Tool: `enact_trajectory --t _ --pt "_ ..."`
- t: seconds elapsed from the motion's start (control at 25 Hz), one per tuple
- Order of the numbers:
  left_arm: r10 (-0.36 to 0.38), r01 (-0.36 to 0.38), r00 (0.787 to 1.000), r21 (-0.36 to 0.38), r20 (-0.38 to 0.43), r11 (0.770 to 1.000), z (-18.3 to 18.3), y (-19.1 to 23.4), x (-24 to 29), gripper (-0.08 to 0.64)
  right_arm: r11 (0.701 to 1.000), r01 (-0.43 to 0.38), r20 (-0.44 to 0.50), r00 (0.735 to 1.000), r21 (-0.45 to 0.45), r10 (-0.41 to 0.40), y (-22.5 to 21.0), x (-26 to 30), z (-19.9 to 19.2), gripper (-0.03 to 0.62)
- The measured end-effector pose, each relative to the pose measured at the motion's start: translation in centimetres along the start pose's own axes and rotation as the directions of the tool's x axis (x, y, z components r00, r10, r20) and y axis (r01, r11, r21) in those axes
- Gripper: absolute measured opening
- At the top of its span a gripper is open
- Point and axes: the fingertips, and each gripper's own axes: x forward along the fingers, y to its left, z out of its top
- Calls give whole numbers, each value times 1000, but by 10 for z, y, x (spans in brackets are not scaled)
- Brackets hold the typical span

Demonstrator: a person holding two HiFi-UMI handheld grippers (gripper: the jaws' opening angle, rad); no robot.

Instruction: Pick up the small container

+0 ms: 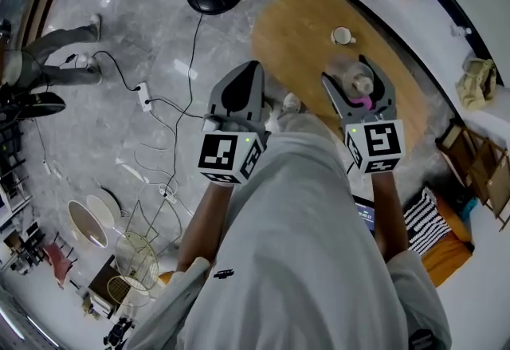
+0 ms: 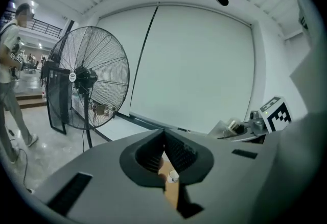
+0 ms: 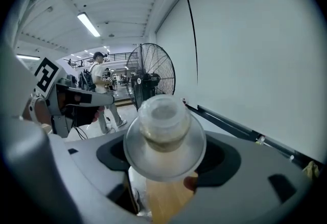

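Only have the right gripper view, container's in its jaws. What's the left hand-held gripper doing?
Observer: The left hand-held gripper is shut, with nothing between its jaws.
Operator: Anything else on the table?
Observer: The head view shows a white cup on the wooden table, beyond the container held in the right hand-held gripper.
Operator: Floor hazards?
Observer: A power strip lies on the floor, off to the left of the left hand-held gripper.

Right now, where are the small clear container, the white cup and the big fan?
small container (image 3: 163, 123): right gripper view, on its clear top part, between the jaws.
white cup (image 1: 343, 36): head view, on its open top.
fan (image 2: 82, 77): left gripper view, on its dark hub.
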Motion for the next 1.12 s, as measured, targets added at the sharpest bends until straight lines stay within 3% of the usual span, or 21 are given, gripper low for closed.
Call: enact_trajectory --t 0.52,1.12 --pt "-1 2 996 -9 88 1000 40 -1 -17 17 999 3 17 1000 -36 -2 3 -37 21 337" --pt "-20 20 992 2 121 1000 55 -4 -26 17 997 59 93 994 43 -63 -3 -74 42 337"
